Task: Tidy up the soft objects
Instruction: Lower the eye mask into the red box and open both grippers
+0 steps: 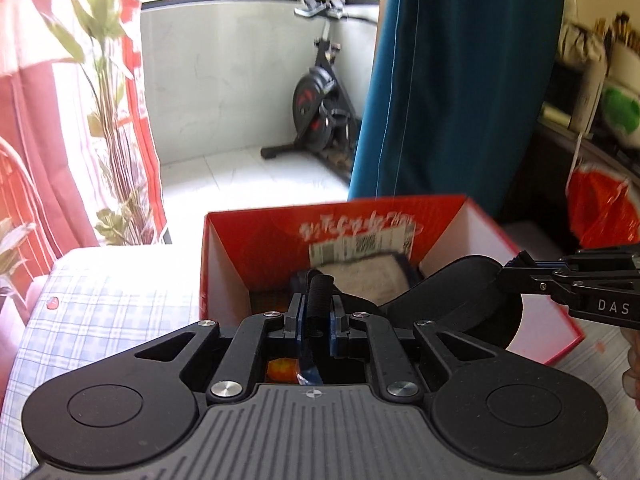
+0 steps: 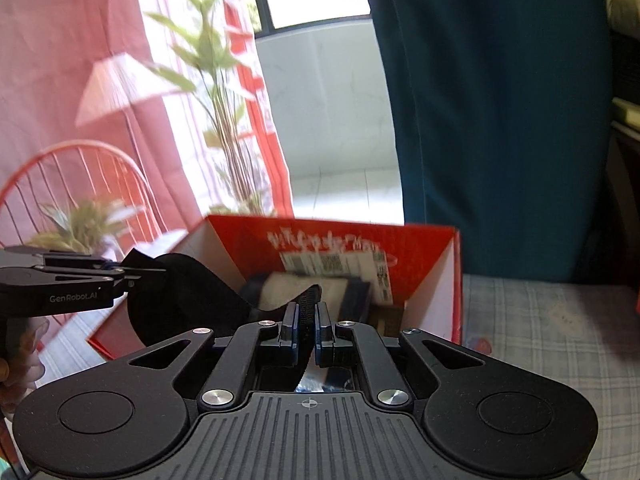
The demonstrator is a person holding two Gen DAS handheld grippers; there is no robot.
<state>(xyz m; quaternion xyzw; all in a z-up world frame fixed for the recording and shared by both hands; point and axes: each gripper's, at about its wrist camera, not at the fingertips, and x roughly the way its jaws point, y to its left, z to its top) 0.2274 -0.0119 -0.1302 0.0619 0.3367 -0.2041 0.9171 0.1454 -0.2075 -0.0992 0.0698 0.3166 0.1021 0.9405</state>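
Observation:
A black eye mask (image 1: 452, 292) hangs stretched between my two grippers over an open red box (image 1: 256, 240). My left gripper (image 1: 319, 312) is shut on the mask's ribbed black strap end (image 1: 319, 292). My right gripper (image 2: 307, 320) is shut on the other strap end (image 2: 310, 300). The mask's black body (image 2: 180, 296) shows in the right wrist view beside the left gripper. The red box (image 2: 440, 248) holds a folded white and dark cloth (image 1: 368, 276), also seen in the right wrist view (image 2: 288, 288).
The box stands on a blue checked tablecloth (image 1: 100, 300). A teal curtain (image 1: 460, 80) hangs behind it, a red curtain and a plant (image 1: 108, 120) to the left, an exercise bike (image 1: 320, 108) beyond. A red bag (image 1: 600, 208) sits at the right.

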